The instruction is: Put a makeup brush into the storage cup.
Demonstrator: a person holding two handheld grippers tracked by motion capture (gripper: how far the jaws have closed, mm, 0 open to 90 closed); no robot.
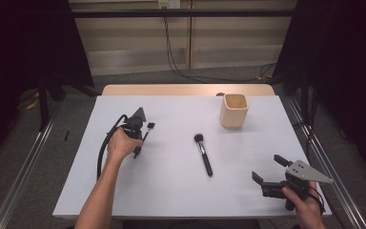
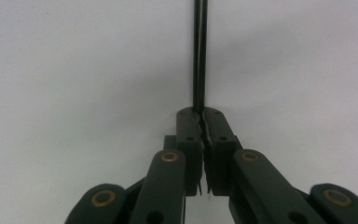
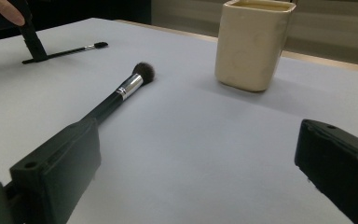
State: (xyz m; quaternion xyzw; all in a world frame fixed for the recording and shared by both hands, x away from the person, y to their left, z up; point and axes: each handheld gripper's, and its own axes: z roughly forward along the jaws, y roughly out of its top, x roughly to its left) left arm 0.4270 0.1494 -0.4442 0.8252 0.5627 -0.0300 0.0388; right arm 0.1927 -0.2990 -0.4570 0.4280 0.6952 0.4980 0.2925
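left tool [image 1: 140, 136]: clamped on thin brush [image 2: 199, 56], grip clear in left gripper view | right tool [image 1: 271, 171]: jaws wide, empty | big brush [image 1: 203, 154] lies between on table [image 1: 171, 191]

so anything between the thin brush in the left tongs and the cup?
Possibly. The left tongs are shut on the thin brush at the table's left. The big brush lies mid-table, roughly between it and the cup, though slightly nearer the person. Lifted over or passed behind it, the way looks clear.
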